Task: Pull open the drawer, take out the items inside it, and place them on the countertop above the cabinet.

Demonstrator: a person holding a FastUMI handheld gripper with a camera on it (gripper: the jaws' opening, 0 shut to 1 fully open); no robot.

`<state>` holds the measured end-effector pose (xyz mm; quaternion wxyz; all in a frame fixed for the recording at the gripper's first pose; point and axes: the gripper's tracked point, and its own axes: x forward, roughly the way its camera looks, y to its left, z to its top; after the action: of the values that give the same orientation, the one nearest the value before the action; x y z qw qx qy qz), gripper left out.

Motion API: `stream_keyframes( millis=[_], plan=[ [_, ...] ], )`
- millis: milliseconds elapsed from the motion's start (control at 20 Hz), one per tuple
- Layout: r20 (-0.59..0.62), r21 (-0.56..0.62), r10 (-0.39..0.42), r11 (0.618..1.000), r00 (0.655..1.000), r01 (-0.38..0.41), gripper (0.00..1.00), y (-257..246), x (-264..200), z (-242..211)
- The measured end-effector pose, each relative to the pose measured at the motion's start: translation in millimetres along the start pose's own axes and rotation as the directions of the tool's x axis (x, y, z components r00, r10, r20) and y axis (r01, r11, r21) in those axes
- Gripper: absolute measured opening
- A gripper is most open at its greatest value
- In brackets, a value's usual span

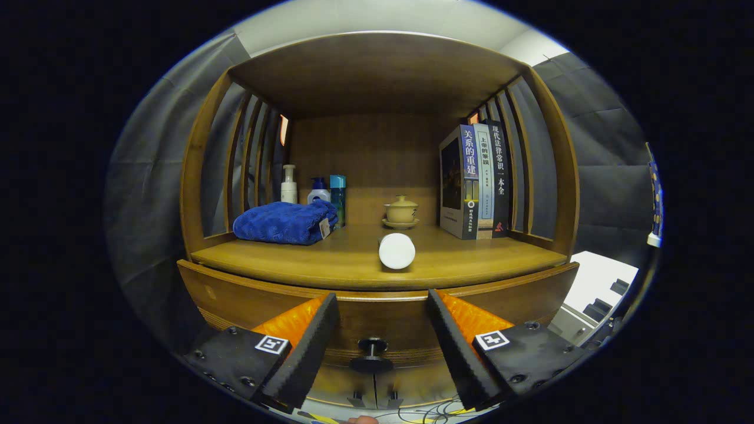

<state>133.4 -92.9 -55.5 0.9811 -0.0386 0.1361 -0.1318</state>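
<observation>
Gripper view: we log the tongs (383, 335) spread wide and gripping nothing, their ribbed black pads (306, 347) backed by orange plastic. The small dark round drawer knob (371, 353) sits between them, untouched. The curved brown wooden drawer front (247, 300) looks shut or nearly so; we cannot tell what is still inside. A smooth white cylinder (397, 251) already lies on its side on the polished wooden counter (471, 265), beyond the tongs. We judge 1 item possibly placed. Behind it: a plush blue folded towel (283, 222), a glazed tan lidded cup on a saucer (401, 212), 3 upright books (477, 182).
</observation>
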Motion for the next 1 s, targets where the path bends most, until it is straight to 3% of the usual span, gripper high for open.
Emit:
stream_keyframes(
  millis=[350,650,850,1000],
  plan=[
    [-0.01,0.046,0.022,0.999,1.0,-0.021,0.99,0,7,-3],
    [0.068,0.053,-0.022,0.998,0.997,0.018,0.99,2,-37,39],
    [0.126,0.027,0.07,0.997,0.989,-0.074,0.98,30,-74,44],
    [0.152,-0.032,0.082,0.996,0.985,-0.078,0.98,36,-86,42]
  ],
)
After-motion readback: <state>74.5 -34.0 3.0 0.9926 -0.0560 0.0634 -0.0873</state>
